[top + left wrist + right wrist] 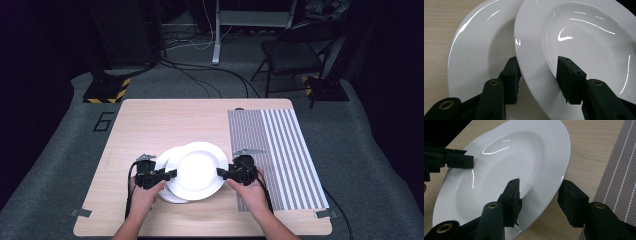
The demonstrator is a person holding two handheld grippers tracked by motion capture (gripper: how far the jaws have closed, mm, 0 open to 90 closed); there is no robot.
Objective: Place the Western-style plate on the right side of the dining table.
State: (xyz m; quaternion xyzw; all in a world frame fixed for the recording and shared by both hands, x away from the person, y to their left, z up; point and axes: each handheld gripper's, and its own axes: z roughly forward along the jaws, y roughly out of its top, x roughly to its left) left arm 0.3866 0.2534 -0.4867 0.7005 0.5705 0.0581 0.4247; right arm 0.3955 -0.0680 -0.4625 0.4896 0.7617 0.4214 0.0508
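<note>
From the high view, the upper plate (198, 170) lies overlapping the lower plate (165, 181) near the front of the table (150, 125), flanked by both grippers, presumably for a steady two-sided lift; a "6" (103, 121) marks the floor. In the left gripper view, the left gripper (539, 75) straddles the upper plate's rim, jaws apart, pads seemingly not pressing. In the right gripper view, the right gripper (540, 197) likewise straddles the opposite rim, unclamped, beside the striped mat (619, 175); no brands visible.

Light falls from overhead onto the pale wooden desk (150, 125), which stands bright while the room around it sinks into near-black at both sides of the high view. That view is soft and low in detail. The glossy white ceramic upper plate (584, 37) carries sharp curved glare streaks in both gripper views. The lower white plate (474, 55) lies partly in its shadow. The near black jaws are slightly blurred.
</note>
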